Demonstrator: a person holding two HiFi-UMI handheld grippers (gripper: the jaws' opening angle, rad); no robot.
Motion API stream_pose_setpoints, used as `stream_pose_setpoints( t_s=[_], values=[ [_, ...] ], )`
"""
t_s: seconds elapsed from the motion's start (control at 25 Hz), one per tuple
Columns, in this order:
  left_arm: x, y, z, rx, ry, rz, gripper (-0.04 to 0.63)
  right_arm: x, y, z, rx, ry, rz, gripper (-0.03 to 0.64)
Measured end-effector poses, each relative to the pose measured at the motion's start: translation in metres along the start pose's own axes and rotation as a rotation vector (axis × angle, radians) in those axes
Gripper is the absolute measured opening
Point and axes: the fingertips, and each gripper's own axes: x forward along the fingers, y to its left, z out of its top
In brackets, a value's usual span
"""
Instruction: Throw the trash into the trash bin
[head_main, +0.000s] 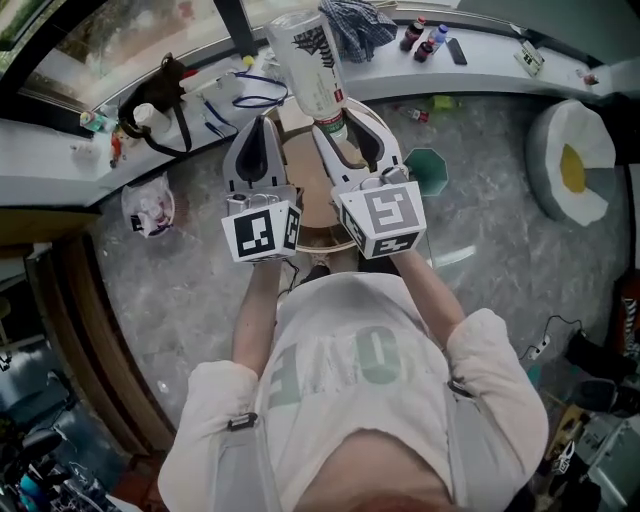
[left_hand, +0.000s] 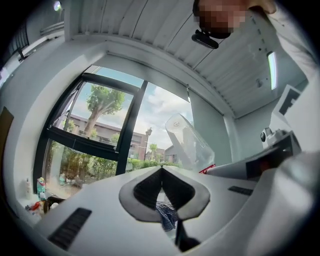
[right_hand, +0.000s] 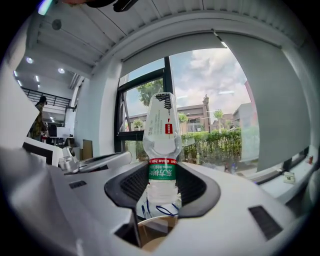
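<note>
Clear bottle (right_hand: 160, 125) clamped at the neck in right tongs (right_hand: 161, 187), left tongs (left_hand: 161, 171) closed, empty; next, release over what's probably the bin (head_main: 308, 185).

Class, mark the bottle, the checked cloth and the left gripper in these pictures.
bottle (right_hand: 161, 142): right gripper view, its clear body.
cloth (head_main: 358, 25): head view, its middle.
left gripper (left_hand: 161, 170): left gripper view, where its tips meet.
</note>
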Motion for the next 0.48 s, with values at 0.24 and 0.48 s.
stream_pose_setpoints(
  t_s=[0.24, 0.48],
  values=[
    [0.017, -0.045, -0.011, 0.011, 0.004, -0.076, 0.011, -0.021, -0.051, 0.003, 0.001, -0.039, -0.090, 0.178],
    [0.067, -0.115, -0.028, -0.034, -0.001, -0.120, 0.012, -0.045, -0.147, -0.006, -0.037, -0.010, -0.186, 0.178]
  ],
)
